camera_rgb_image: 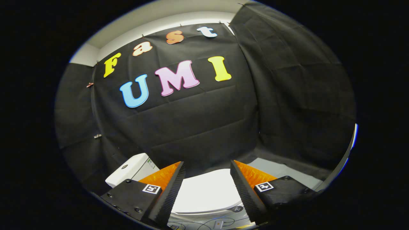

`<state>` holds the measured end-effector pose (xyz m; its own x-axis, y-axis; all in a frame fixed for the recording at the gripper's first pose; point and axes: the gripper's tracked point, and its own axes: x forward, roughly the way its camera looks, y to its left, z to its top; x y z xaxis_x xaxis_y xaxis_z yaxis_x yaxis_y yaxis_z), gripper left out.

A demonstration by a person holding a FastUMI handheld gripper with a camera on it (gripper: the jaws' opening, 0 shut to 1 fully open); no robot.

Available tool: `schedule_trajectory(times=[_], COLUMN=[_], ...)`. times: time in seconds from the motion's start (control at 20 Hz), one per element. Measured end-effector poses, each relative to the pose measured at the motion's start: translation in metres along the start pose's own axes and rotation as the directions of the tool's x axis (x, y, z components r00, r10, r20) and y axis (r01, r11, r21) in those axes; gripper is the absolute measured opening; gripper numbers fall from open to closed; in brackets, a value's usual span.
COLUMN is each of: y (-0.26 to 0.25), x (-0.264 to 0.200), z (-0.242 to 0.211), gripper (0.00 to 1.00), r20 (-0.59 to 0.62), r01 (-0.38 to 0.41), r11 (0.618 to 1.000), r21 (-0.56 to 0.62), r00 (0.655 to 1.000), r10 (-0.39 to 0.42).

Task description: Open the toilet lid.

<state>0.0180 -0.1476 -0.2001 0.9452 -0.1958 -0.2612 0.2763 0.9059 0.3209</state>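
A white toilet stands low ahead of me, its lid (pixel 206 193) lying flat and closed. The lid shows in the gap between my two fingers and below them. The white cistern (pixel 129 171) rises behind the left finger, against the black cloth wall. My gripper (pixel 207 166) is open, its fingers spread wide with nothing between them, held above the lid and apart from it. The front rim of the toilet is partly hidden by the fingers.
Black cloth walls close the booth behind and to the right of the toilet. A pale floor strip (pixel 281 171) runs beyond the right finger. Thin cables and a small box (pixel 218 224) lie on the floor below the toilet's front.
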Motion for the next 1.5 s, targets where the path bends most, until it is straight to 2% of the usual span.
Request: schedule_trajectory(times=[0.25,0.5,0.95,1.15,1.25,1.5], y=[-0.059,-0.098,-0.146,-0.163,-0.166,-0.173], x=[0.029,0.045,0.055,0.056,0.061,0.061], z=[-0.053,-0.106,-0.203,-0.235,-0.253,-0.284], gripper=[0.92,0.92,0.92,0.92,0.72,0.72], r20=[-0.092,-0.167,-0.297,-0.312,-0.323,-0.369], r01=[0.036,0.075,0.173,0.183,0.199,0.233], r11=[0.976,0.942,0.836,0.781,0.748,0.712], r21=[0.214,0.326,0.521,0.597,0.633,0.663], r00=[0.996,0.986,0.955,0.950,0.946,0.929], r10=[-0.017,-0.021,-0.012,0.016,0.021,0.040])
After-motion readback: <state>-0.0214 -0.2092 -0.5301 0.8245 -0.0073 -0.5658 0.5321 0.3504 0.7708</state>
